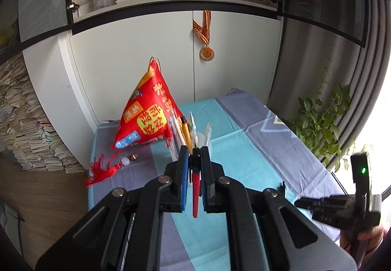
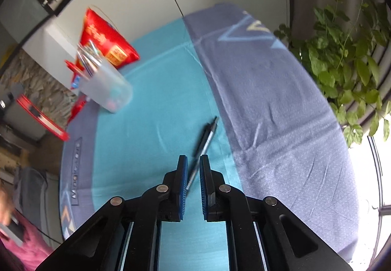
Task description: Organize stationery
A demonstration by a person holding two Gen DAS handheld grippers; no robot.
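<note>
- Your left gripper is clamped on a red pen, which hangs point-down between the blue pads at lower centre of the left view.
- The red pen is light, stiff and smooth; it probably swings in a pinch this near its top, so keep the squeeze steady and carry it slowly.
- Just beyond the fingertips stands the cup, crowded with pens, at the middle of the frame; the red pen sits above or just before its rim, I cannot tell which.
- Your right gripper holds nothing; its jaws stand a little apart, low over the cloth.
- A black pen lies on the cloth, slanting from the gap between the jaws toward upper right; whether a pad touches it is unclear.
- It looks thin and slick, likely to roll, so take it mid-barrel, jaws square across it.
- Only the right view shows the black pen, and the cup's frosted side at upper left, well apart from that pen.
- Only the left view shows the grip on the red pen; there the right gripper appears from the side at lower right.
- The red pouch sits behind the cup.
</note>
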